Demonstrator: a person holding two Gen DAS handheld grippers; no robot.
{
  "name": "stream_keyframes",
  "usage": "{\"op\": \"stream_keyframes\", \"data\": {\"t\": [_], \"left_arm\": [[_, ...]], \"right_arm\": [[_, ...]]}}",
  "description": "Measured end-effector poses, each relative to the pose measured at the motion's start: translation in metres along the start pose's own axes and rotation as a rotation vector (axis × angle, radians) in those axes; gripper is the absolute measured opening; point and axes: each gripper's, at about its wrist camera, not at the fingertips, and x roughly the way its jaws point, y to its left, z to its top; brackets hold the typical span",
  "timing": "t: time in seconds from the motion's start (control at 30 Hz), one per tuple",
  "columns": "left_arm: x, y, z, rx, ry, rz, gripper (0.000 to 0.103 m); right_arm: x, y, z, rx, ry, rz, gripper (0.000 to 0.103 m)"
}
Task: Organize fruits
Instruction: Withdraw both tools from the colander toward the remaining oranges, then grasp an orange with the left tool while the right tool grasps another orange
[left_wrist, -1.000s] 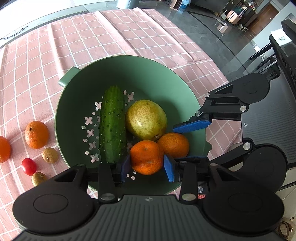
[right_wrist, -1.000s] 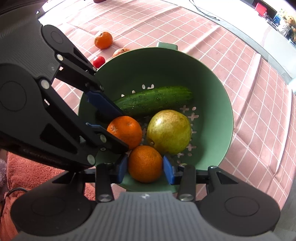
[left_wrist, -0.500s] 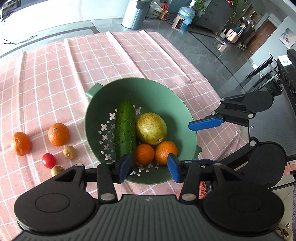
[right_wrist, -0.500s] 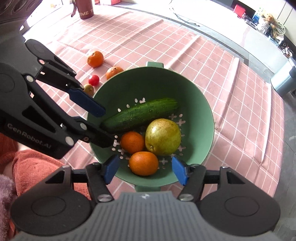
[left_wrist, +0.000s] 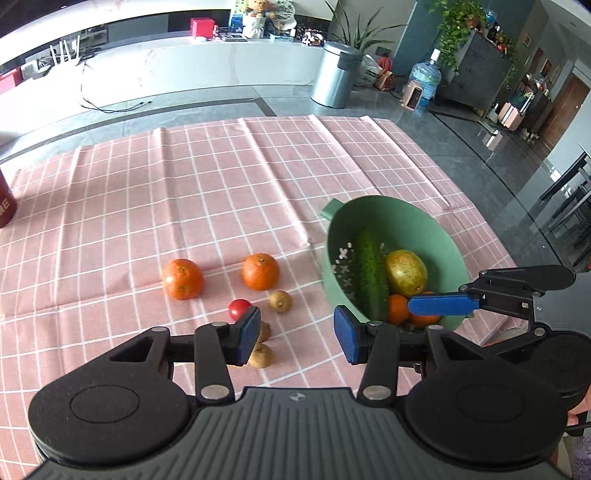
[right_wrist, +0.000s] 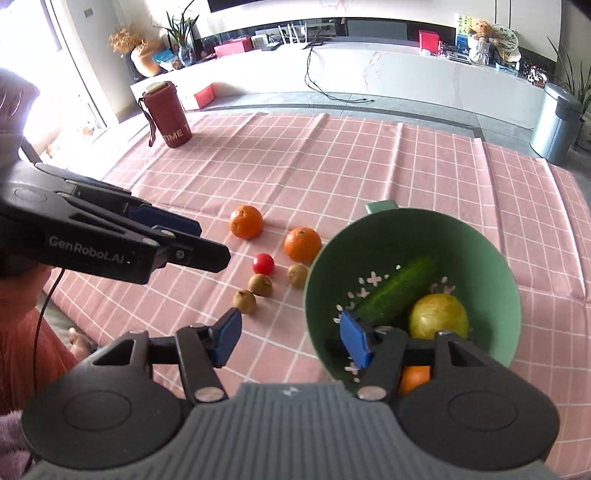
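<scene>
Two claws, left claw (left_wrist: 293, 334) and right claw (right_wrist: 290, 338), hang above the pink checked tabletop (left_wrist: 221, 192), each with its blue pads apart and nothing between them; the left jaws have just been opening and the right closing a little after widening. One green colander (right_wrist: 480, 236), the landmark, holds one cucumber (right_wrist: 397, 290), one pear (right_wrist: 439, 315) and two oranges, of which the right wrist view shows only one (right_wrist: 415, 378), low at the near wall. Left of the colander lie two more oranges, a farther orange (right_wrist: 246, 221) and a nearer orange (right_wrist: 303, 244), one cherry tomato (right_wrist: 263, 263) and three small brown fruits, probably kiwis (right_wrist: 297, 275) (right_wrist: 260, 284) (right_wrist: 245, 301). One red flask (right_wrist: 168, 114) stands well beyond the colander. The step in hand appears to be fetching the next loose fruit: take one piece per claw, centre the pads on its widest girth, close gently, and lower it into free space beside the cucumber instead of dropping it.
</scene>
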Motion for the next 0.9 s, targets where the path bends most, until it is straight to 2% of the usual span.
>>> {"op": "stream_keyframes", "data": {"t": [0.1, 0.23, 0.43, 0.67, 0.9], "left_arm": [[-0.003, 0.016, -0.005, -0.005, -0.017, 0.045, 0.053], [0.004, 0.032, -0.009, 0.005, -0.018, 0.084, 0.053], [0.023, 0.052, -0.008, 0.000, -0.007, 0.112, 0.053], [0.051, 0.067, 0.002, 0.024, 0.000, 0.137, 0.053], [0.078, 0.080, 0.014, 0.018, 0.021, 0.129, 0.053]], "right_arm": [[0.014, 0.015, 0.001, 0.020, -0.036, 0.015, 0.049], [0.037, 0.034, 0.011, -0.026, -0.031, 0.004, 0.042], [0.066, 0.041, 0.034, -0.130, 0.014, -0.039, 0.042], [0.099, 0.036, 0.058, -0.249, 0.064, -0.150, 0.042], [0.128, 0.030, 0.071, -0.343, 0.126, -0.203, 0.042]]}}
